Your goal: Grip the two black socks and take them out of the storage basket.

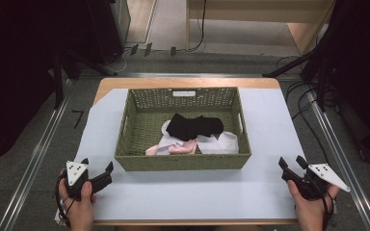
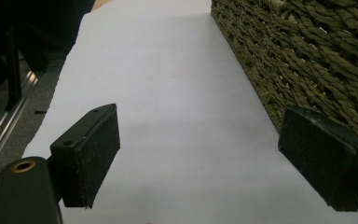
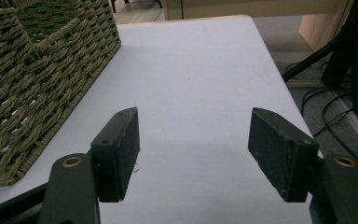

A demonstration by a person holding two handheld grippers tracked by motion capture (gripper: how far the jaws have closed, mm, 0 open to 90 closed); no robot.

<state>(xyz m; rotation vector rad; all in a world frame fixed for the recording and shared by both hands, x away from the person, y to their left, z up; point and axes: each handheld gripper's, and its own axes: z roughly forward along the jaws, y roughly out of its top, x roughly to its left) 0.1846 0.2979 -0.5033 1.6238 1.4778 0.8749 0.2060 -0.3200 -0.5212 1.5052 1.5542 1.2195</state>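
Your two hands sit at the near edge of the desk (image 1: pixel 270 120), each holding a gripper. Your left hand (image 1: pixel 79 207) is at about 7 o'clock from the basket and carries the left gripper (image 1: pixel 98 169), whose jaws stand wide apart with nothing between them. In the left gripper view that gripper (image 2: pixel 200 158) hovers over the white sheet (image 2: pixel 168 93), and its right-hand jaw is just beside the woven wall of the basket (image 2: pixel 307 60); whether they touch, you cannot tell.

Your right hand (image 1: pixel 310 207) is at about 5 o'clock from the basket and holds the right gripper (image 1: pixel 291 162), also spread wide and empty. In the right gripper view it (image 3: pixel 193 149) points along the bare sheet, with the basket's corner off at 10 o'clock, apart from the jaws.

At the middle of the desk stands the olive woven basket (image 1: pixel 183 162), its long side facing you. Inside lie a black cloth (image 1: pixel 192 126) towards 12 o'clock, partly over a white cloth (image 1: pixel 219 143), with a pale pink cloth (image 1: pixel 173 148) at 7 o'clock of the black one, near the front wall.
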